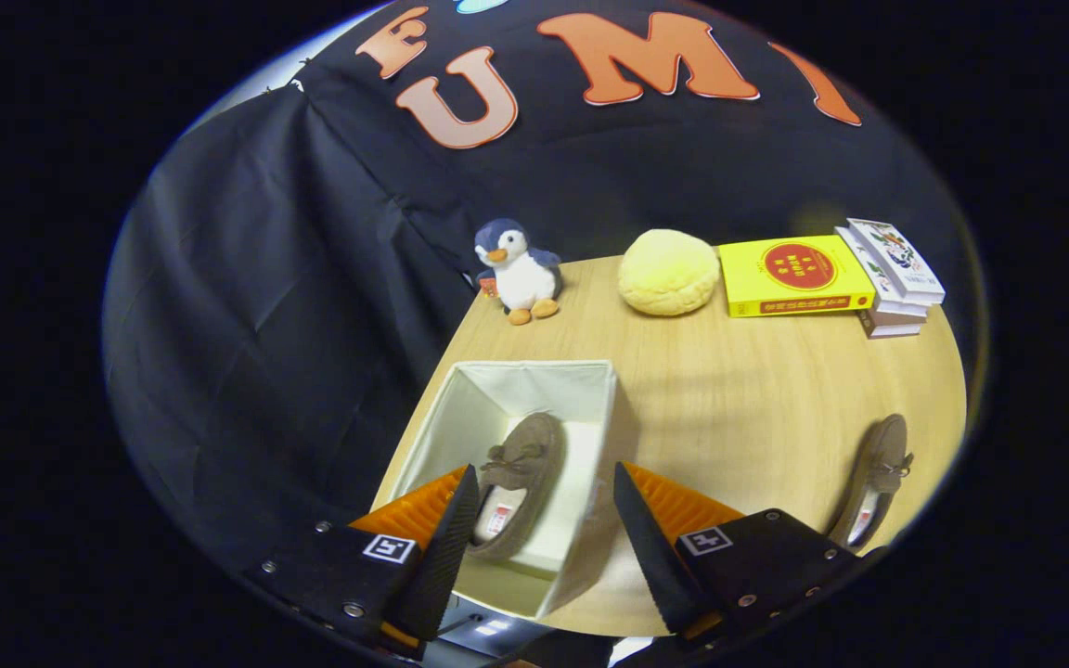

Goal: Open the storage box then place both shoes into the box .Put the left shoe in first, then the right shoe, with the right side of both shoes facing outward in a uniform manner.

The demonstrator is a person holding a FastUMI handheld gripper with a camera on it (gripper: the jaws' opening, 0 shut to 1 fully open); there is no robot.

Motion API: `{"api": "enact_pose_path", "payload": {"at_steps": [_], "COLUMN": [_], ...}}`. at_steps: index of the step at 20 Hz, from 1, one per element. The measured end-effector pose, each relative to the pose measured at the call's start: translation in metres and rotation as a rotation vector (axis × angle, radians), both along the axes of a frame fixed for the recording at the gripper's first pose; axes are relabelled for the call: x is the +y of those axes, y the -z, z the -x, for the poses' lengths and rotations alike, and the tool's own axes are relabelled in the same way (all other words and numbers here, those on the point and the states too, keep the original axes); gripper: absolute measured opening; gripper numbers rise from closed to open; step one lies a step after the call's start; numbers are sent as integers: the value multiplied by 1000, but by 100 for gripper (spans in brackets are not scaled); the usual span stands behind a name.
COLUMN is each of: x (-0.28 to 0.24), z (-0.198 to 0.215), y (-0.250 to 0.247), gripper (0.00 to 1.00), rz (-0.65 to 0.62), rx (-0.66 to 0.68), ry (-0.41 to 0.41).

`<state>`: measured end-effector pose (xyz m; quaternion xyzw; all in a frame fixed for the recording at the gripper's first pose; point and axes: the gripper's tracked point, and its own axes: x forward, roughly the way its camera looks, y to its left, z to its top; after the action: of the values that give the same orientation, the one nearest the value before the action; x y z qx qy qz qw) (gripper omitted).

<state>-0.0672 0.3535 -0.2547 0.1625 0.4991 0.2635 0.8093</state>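
Observation:
A white fabric storage box (581, 385) stands open on the wooden table, just ahead of my fingers. One brown moccasin shoe (521, 482) lies inside it, toe pointing away from me, heel near my left finger. My gripper (544, 501) hovers above the box, open, with nothing between its fingers. The second brown shoe (876, 478) lies on the table to the right of the box, beyond my right finger, toe also pointing away.
Along the table's far side sit a plush penguin (518, 271), a round yellow bun-shaped cushion (668, 272), a yellow book (792, 276) and a small stack of books (895, 278). The table (739, 399) ends at the black cloth left of the box.

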Motion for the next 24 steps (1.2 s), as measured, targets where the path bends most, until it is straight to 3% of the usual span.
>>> {"api": "enact_pose_path", "payload": {"at_steps": [6,17,24], "x": [-85,-242,-300], "z": [-5,5,28], "y": [26,109,165], "gripper": [95,97,97], "rz": [77,272,356], "rx": [-17,35,103], "ry": [86,242,261]}}
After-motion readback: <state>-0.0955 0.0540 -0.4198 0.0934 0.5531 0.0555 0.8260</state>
